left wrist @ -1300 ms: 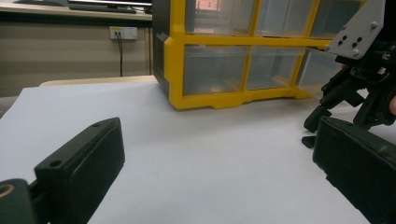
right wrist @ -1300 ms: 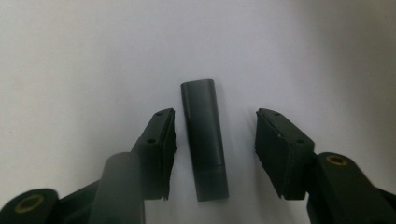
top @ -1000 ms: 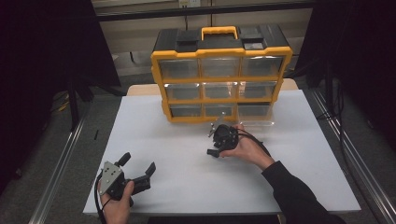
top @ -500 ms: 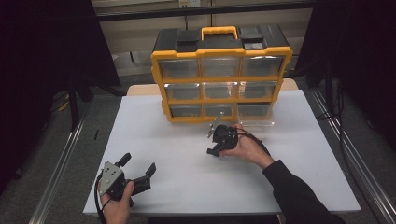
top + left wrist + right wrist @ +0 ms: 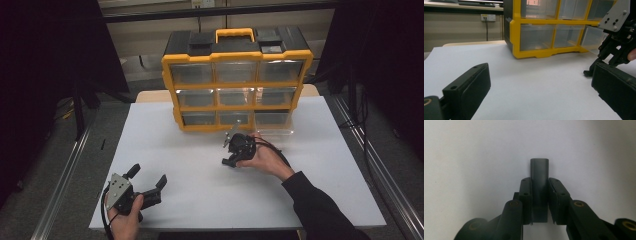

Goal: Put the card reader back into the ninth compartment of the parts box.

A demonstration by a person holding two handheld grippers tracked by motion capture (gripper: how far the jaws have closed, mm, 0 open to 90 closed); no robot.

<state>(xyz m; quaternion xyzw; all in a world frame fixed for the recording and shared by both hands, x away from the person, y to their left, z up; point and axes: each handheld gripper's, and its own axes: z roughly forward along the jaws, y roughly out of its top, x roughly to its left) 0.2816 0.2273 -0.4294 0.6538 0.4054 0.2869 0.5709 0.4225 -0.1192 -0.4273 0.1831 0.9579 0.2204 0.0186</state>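
Observation:
My right gripper (image 5: pixel 231 153) rests low on the white table (image 5: pixel 200 150), just in front of the yellow and black drawer cabinet (image 5: pixel 237 80). Its jaws have just been closing, and in the right gripper view they (image 5: pixel 539 182) are shut on a small dark grey oblong piece (image 5: pixel 539 170), whose end sticks out past the fingertips over the table. My left gripper (image 5: pixel 148 175) sits at the table's near left corner. It (image 5: pixel 539 85) is open, with nothing between its jaws.
The cabinet (image 5: pixel 536 25) has three rows of clear drawers. Its bottom right drawer (image 5: pixel 273 123) is pulled out toward the right hand. The left gripper view shows the right gripper (image 5: pixel 596 66) beside that drawer (image 5: pixel 594 37). Bare white table lies between the two hands.
The right gripper's jaws have drawn together on the dark piece. Both hands stay where they were.

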